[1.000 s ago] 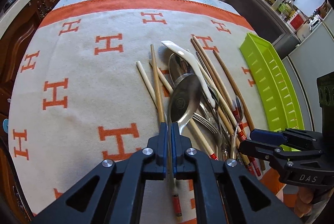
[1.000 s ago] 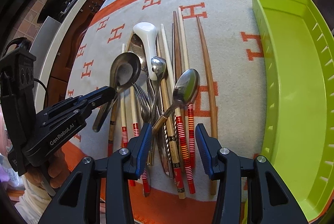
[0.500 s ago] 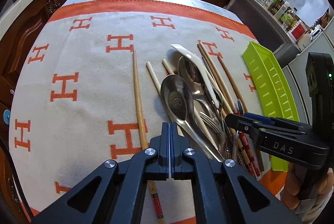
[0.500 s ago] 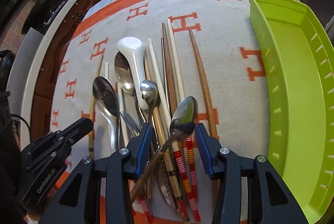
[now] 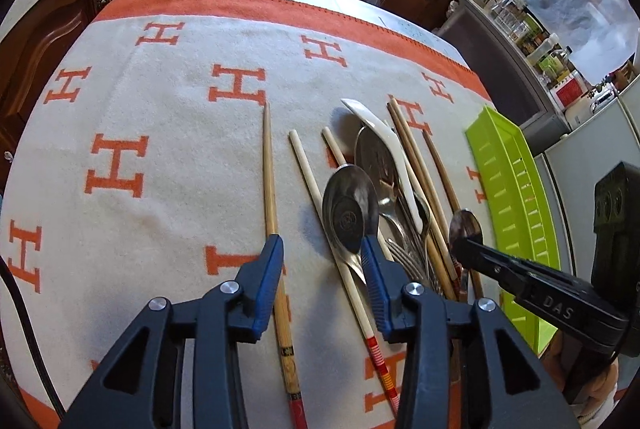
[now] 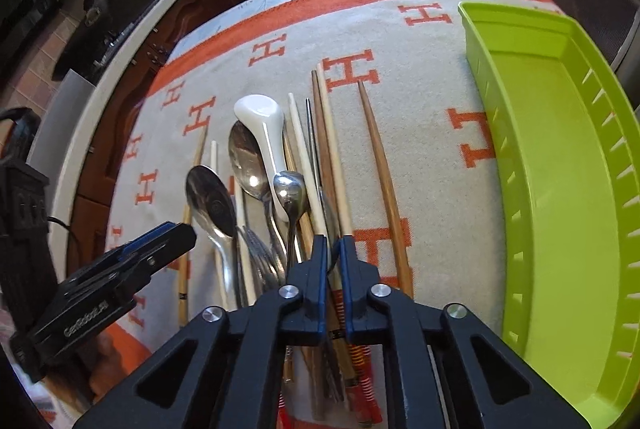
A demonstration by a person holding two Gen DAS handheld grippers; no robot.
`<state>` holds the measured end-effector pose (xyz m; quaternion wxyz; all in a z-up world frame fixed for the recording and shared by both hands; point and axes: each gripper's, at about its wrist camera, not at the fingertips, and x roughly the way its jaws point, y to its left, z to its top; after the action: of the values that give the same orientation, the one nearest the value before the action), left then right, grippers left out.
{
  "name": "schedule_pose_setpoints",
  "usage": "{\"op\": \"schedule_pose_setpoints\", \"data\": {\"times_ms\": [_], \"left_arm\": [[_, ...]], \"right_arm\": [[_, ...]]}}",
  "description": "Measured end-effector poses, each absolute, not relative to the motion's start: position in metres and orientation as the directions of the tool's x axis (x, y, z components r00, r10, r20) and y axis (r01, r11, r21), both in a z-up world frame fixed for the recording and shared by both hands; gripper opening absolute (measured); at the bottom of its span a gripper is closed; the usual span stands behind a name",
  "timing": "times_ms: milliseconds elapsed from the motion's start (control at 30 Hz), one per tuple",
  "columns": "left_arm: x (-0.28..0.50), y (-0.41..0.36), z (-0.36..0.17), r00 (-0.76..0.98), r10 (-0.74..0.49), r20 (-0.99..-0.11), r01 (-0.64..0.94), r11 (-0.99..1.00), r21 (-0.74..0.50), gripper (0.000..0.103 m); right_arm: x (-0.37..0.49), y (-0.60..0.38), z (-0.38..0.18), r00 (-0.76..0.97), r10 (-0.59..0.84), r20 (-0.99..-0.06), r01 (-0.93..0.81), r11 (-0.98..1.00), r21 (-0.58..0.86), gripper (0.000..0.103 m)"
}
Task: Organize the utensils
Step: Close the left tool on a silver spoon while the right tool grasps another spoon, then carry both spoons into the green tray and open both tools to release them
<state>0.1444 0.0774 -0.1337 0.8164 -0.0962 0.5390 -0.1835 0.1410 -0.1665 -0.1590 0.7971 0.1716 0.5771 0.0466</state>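
Over the cloth, left tongs now opening, empty; right tongs newly clamped on spoon.

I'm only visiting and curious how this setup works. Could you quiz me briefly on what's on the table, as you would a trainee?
1. True or false: the green tray already holds chopsticks.
2. How many white ceramic spoons lie on the cloth?
3. Fill in: the right gripper is shut on a small metal ____.

Key
1. False, it is empty.
2. One.
3. spoon
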Motion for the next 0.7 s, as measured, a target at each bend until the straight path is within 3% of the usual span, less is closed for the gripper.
{"op": "schedule_pose_setpoints", "data": {"times_ms": [433,500,700], "left_arm": [[0.153,0.066,-0.135,0.440,-0.388,-0.810,0.238,0.920,-0.311,0.038],[0.156,0.063,-0.136,0.452,-0.398,-0.798,0.256,0.915,-0.312,0.032],[0.165,0.062,-0.146,0.430,-0.464,-0.775,0.294,0.883,-0.365,0.026]], "right_arm": [[0.130,-0.176,-0.156,0.329,0.323,-0.887,0.103,0.922,0.374,0.004],[0.127,-0.177,-0.156,0.326,0.332,-0.885,0.099,0.919,0.381,0.004],[0.124,-0.181,-0.158,0.320,0.347,-0.881,0.102,0.913,0.396,0.004]]}}
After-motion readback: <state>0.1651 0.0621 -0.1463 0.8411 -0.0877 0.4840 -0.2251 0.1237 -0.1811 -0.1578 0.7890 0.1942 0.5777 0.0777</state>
